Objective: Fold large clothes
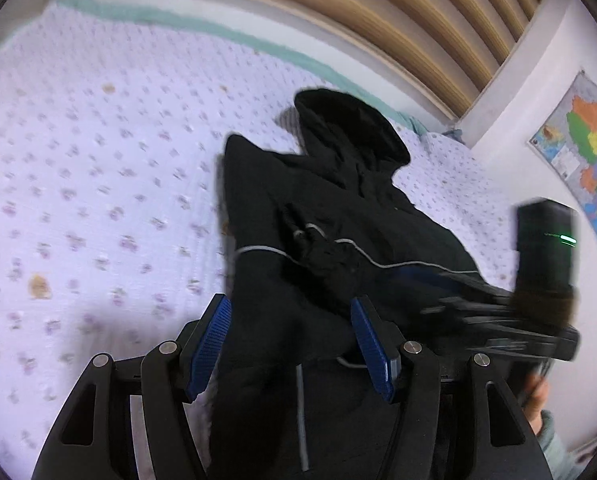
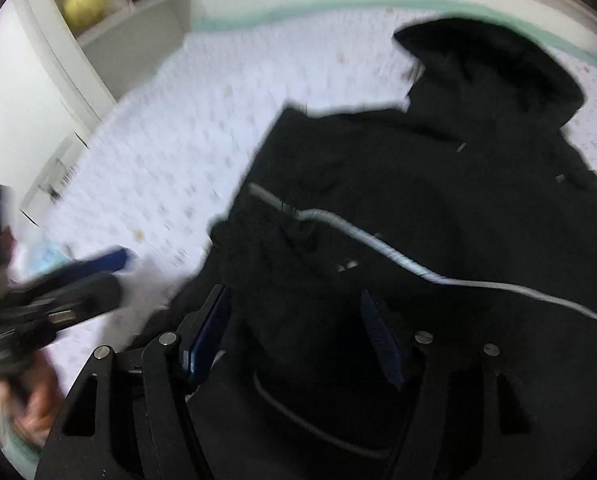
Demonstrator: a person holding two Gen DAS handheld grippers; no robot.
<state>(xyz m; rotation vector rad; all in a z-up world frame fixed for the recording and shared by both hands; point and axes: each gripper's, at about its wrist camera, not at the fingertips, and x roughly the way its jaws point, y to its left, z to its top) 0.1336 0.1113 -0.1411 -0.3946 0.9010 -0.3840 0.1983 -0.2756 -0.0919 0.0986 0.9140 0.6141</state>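
The black jacket (image 1: pixel 338 216) runs off the 6 o'clock edge in both views, its hem unseen. The right gripper (image 1: pixel 498 312) smears into blur at 3 o'clock in the left view; the left gripper (image 2: pixel 58 300) blurs at 9 o'clock in the right view.

A lilac floral-print bedspread (image 1: pixel 98 184) covers the bed, edged along its far side by a mint-green trim (image 1: pixel 202 26). Beyond it stand a ribbed wooden headboard (image 1: pixel 378 12) and a colourful wall map (image 1: pixel 586 152). In the right wrist view, a white shelf unit (image 2: pixel 138 36) holds a blurred yellow-green round object (image 2: pixel 84 2).
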